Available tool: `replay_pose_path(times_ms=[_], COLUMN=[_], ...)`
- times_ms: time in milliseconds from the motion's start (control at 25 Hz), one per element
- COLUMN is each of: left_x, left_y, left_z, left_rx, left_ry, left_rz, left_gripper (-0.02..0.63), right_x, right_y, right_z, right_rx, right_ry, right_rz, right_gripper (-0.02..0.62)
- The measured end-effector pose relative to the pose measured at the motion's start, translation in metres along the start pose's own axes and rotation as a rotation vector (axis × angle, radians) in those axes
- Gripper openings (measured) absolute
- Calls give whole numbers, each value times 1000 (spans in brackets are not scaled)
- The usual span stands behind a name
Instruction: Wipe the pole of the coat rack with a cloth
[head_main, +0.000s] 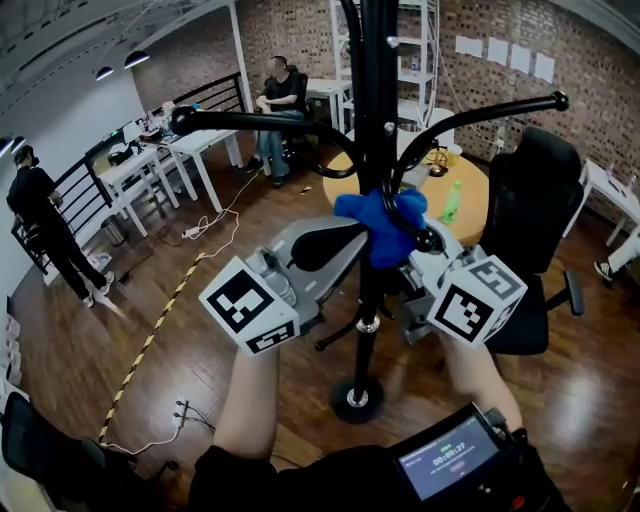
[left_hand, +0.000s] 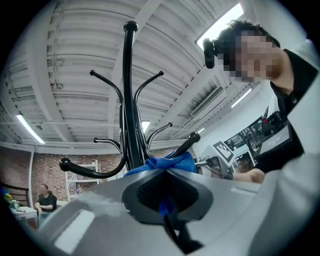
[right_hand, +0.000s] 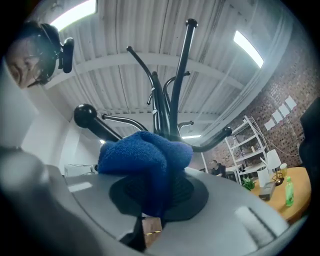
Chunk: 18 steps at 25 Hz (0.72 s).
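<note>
The blue cloth (head_main: 385, 228) sits against the black pole (head_main: 378, 100) of the coat rack, just under the hooks (head_main: 470, 112). Your left gripper (left_hand: 162, 205) and right gripper (right_hand: 150, 200) each have their jaws clenched on one end, probably so you can rub the pole.

The left tongs (left_hand: 164, 200) pinch a blue cloth (left_hand: 167, 164) bunched against the black coat-rack pole (left_hand: 131, 100).

A brick wall (head_main: 300, 30) ran across the top of the frame, with papers (head_main: 500, 50) pinned at upper right. White desks (head_main: 190, 150) stood upper left, and a round table (head_main: 475, 190) and black chair (head_main: 535, 190) at right, on a wood floor (head_main: 80, 340).
</note>
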<state>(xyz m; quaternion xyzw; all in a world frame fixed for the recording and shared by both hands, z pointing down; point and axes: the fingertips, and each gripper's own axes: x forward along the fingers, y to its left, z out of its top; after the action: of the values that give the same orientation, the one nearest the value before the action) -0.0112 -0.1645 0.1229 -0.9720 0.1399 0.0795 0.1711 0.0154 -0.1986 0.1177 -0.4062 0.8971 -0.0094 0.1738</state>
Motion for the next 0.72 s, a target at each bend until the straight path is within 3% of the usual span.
replay_pose_path(times_ms=[240,720], left_x=[-1,-19], left_y=[-5,-44], left_z=[-25,-147], left_rx=[-30,-99], left_ry=[37,213], left_rz=[-7,-105], left_gripper=[5,5], right_x=[-9,-56], right_y=[-4,-34], right_z=[-32,-182], right_rx=[38,114], right_ry=[21,218], right_rz=[-8,-101], right_gripper=[51,51])
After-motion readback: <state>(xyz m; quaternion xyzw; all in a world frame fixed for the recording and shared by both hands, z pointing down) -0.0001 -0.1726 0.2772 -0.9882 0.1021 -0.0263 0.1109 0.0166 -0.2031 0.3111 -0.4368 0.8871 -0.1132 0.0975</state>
